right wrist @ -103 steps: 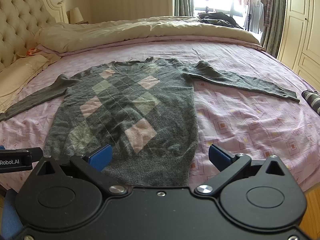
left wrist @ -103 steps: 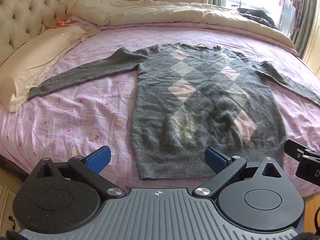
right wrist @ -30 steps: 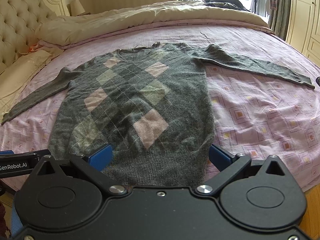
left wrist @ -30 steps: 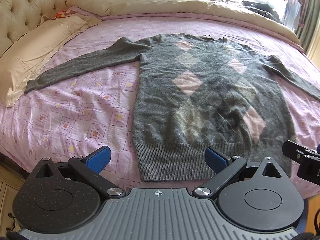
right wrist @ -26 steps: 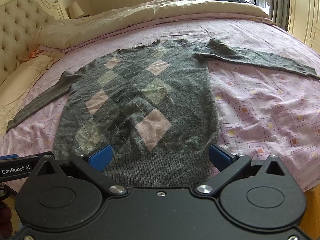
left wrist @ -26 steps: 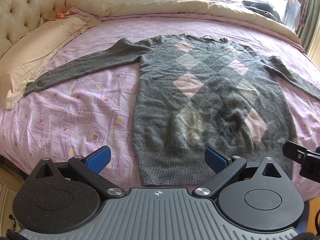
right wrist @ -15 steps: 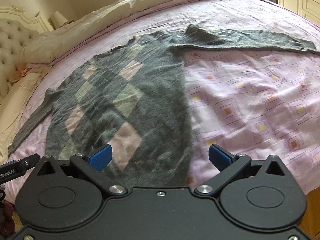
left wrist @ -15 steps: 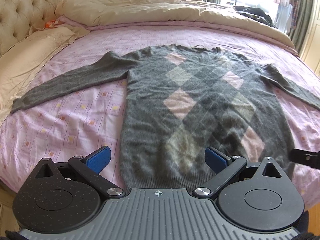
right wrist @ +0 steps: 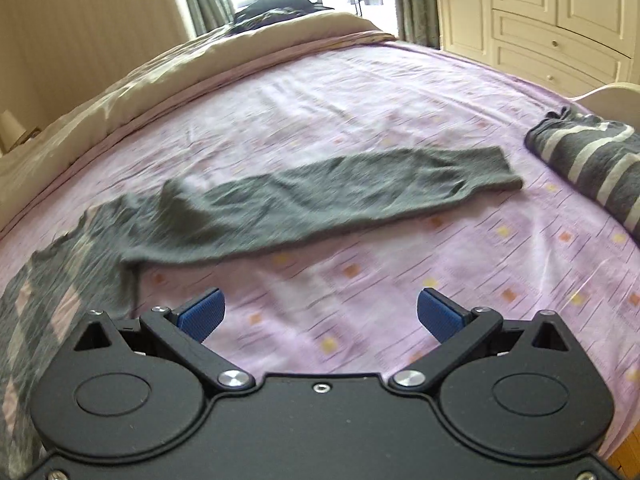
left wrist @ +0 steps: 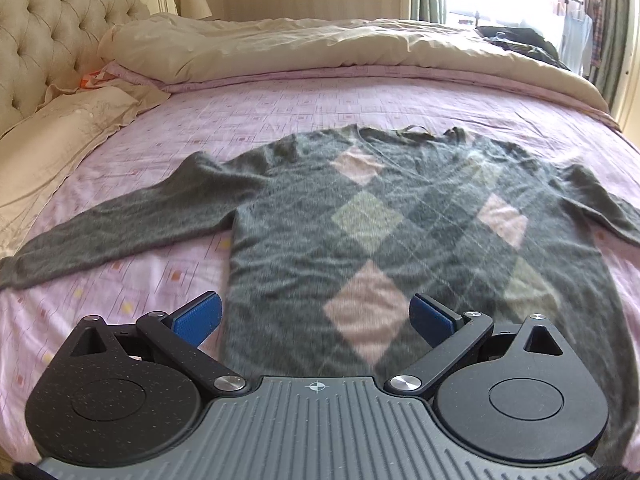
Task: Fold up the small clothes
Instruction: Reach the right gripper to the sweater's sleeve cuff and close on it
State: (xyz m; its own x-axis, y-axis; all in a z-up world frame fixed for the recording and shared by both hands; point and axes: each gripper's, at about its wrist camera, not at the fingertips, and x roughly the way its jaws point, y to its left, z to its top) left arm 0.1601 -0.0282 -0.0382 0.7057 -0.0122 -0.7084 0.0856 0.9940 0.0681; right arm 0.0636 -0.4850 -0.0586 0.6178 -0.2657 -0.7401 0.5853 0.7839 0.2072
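A grey argyle sweater [left wrist: 400, 232] with pink and pale green diamonds lies flat and face up on the pink patterned bed sheet [left wrist: 280, 104], sleeves spread out. My left gripper [left wrist: 316, 316] is open and empty, low over the sweater's lower body. Its left sleeve [left wrist: 120, 220] stretches toward the pillow. In the right wrist view the sweater's right sleeve [right wrist: 320, 196] lies across the sheet [right wrist: 400, 280]. My right gripper [right wrist: 320, 312] is open and empty, above bare sheet just short of that sleeve.
A beige duvet [left wrist: 320, 48] is bunched along the far side of the bed. A pillow [left wrist: 48, 140] and tufted headboard [left wrist: 52, 28] are at the left. A grey striped garment [right wrist: 592, 164] lies at the right edge, with white wardrobe doors [right wrist: 540, 20] behind.
Both grippers have moved forward over the bed. The right one swung right, away from the sweater's body toward the right sleeve. The sweater has not moved.
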